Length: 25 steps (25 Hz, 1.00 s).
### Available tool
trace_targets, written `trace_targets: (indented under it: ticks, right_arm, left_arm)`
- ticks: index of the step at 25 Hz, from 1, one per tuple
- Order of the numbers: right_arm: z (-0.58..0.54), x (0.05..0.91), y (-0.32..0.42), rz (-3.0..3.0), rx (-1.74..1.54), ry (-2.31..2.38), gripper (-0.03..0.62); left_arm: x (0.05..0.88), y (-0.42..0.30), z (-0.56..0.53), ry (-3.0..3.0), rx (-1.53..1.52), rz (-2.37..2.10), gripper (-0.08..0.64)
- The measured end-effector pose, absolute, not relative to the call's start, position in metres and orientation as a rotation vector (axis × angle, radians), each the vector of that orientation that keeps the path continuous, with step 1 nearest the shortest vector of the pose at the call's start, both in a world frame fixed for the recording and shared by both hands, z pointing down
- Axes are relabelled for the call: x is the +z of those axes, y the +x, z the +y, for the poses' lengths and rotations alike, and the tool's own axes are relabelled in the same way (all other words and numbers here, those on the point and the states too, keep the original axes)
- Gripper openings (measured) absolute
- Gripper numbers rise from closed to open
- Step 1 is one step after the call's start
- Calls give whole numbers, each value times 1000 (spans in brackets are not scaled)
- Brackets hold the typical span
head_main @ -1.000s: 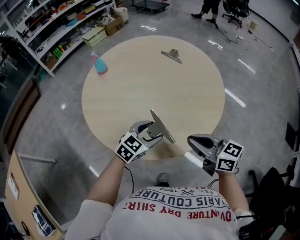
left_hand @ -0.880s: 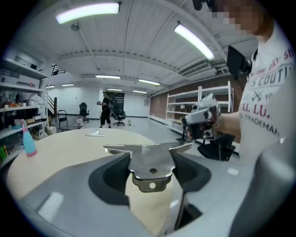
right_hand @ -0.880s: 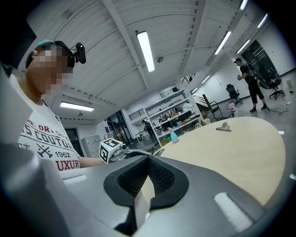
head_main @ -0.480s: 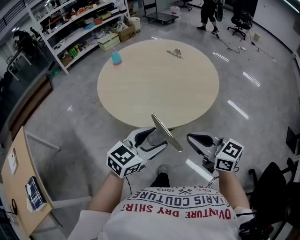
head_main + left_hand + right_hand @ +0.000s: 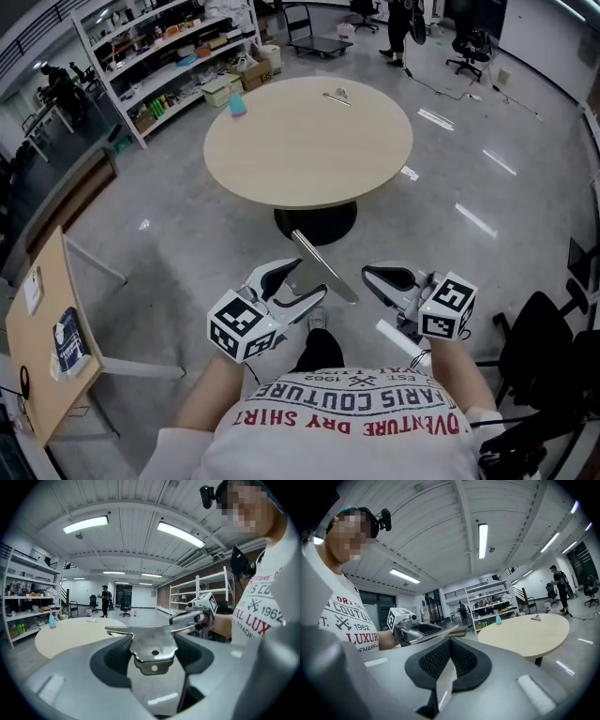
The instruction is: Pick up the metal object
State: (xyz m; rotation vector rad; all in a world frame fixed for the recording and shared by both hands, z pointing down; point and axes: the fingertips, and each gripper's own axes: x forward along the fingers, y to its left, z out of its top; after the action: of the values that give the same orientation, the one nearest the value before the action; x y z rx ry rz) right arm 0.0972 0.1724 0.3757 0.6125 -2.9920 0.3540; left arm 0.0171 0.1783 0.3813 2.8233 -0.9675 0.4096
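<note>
Metal, bright and smooth: the metal object is clamped in the left hand-held gripper. The jaws stand wide across its tabbed end, and the flat plate juts beyond them. It is held over the floor, well apart from the worktop. The right hand-held gripper is closed on nothing, near the plate's free edge. Judged risks: the slick, overhanging plate could pivot or slide in the grip and drop to the floor; a nudge from the right hand-held gripper would provoke that
</note>
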Motion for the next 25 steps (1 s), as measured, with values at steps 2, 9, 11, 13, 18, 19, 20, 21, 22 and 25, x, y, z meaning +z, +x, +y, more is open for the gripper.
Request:
trace_targets:
  ticks: [2, 9, 11, 13, 18, 19, 20, 21, 22, 25]
  right_arm:
    - [193, 365, 101, -2991, 350, 600, -2]
    - [233, 347, 111, -2991, 291, 602, -2]
    - [238, 348, 114, -2984, 293, 616, -2]
    - [242, 349, 116, -2979, 296, 624, -2]
    - [247, 345, 115, -2962, 247, 637, -2]
    - [247, 344, 115, -2962, 238, 636, -2]
    - [248, 344, 114, -2965, 235, 634, -2]
    - [249, 344, 115, -2966, 236, 632, -2]
    - [249, 345, 115, -2964, 236, 629, -2]
    - [253, 345, 119, -2951, 223, 625, -2]
  left_arm:
    - [375, 25, 199, 2825, 428, -970, 281]
    - [358, 38, 238, 2851, 436, -973, 281]
    - [356, 38, 243, 2850, 420, -971, 281]
    - [355, 38, 248, 2850, 418, -964, 281]
    - [353, 36, 254, 2863, 419, -960, 281]
    - [353, 35, 255, 2864, 419, -961, 281]
    - [353, 34, 255, 2864, 421, -963, 281]
    - [354, 35, 255, 2863, 422, -964, 281]
    - [355, 35, 256, 2861, 422, -965, 281]
    - [355, 37, 258, 2860, 425, -968, 281]
